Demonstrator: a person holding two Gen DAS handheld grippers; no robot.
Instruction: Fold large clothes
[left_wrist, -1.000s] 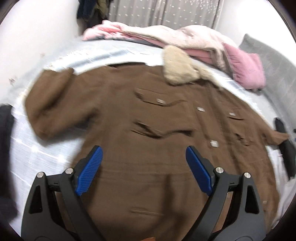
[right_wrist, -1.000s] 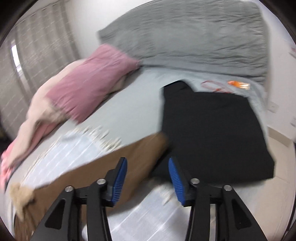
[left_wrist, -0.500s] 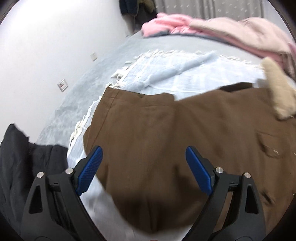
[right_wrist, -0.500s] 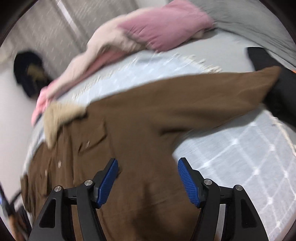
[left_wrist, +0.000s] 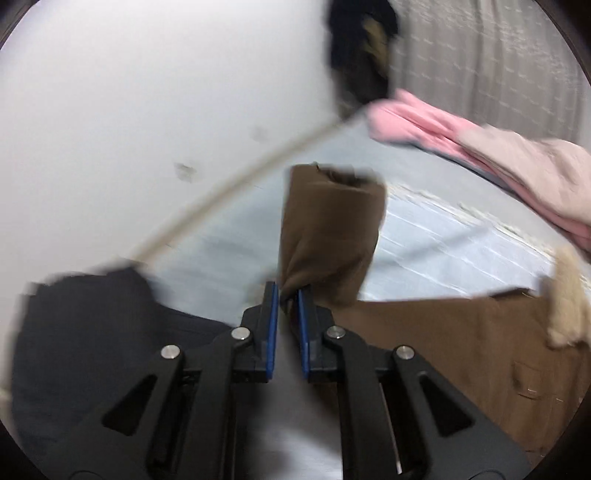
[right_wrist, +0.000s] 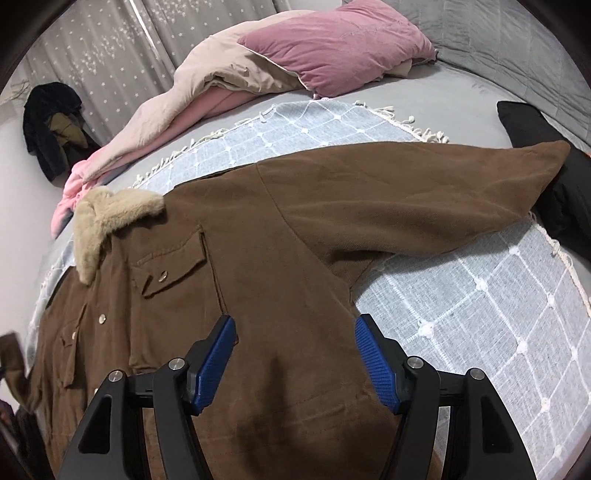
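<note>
**Left sleeve now pinched and lifted, first fold starting**

Brown jacket lies front-up across the pale blue checked throw on the bed, fur collar toward the pink bedding. Body still flat, nothing folded over yet.

Change vs half a second ago: left gripper was spread wide, hovering over the jacket's left side. Now its blue pads are pressed together on a bunch of brown cloth, and the left sleeve stands up from the jaws, cuff end topmost. Left view is motion-blurred, so I can't tell how deep the bite is, probably only an edge of the sleeve.

Right gripper: jaws spread wide, holding nothing, hovering low over the jacket's lower right front. A second ago it was out by the right cuff and the black garment; it has swung back over the body. Right sleeve lies stretched out flat, cuff reaching that garment.

Read: sleeve fold-in is underway on the left side. Next move likely carries the sleeve across the chest. A shallow pinch could slip mid-swing.
</note>
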